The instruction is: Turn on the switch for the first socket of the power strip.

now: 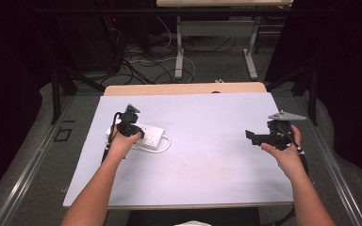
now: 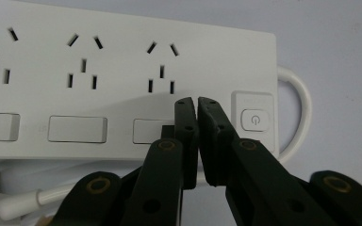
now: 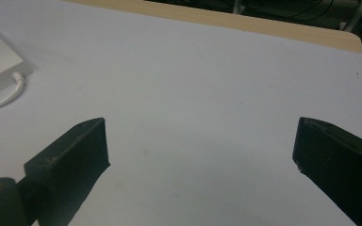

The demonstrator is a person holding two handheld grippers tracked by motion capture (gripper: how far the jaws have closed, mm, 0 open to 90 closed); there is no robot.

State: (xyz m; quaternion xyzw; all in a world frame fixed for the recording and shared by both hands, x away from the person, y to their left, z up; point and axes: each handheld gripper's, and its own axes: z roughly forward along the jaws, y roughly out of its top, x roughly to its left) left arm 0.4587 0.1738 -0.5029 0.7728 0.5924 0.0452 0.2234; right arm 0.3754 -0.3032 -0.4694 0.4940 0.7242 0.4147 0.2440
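Jaws of the left gripper point(image 2: 197, 101) are pinched together, empty, tips over the white power strip point(image 2: 122, 70) just left of its power button point(image 2: 254, 119). Shift them onto that button, press squarely. Right gripper point(image 3: 200, 141) gapes empty, well apart.

A white power strip point(image 1: 147, 136) lies on the table's pale sheet point(image 1: 207, 155).

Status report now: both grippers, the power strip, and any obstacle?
Left gripper shut, tips over power strip, beside its power button. Right gripper open, empty. No obstacle.
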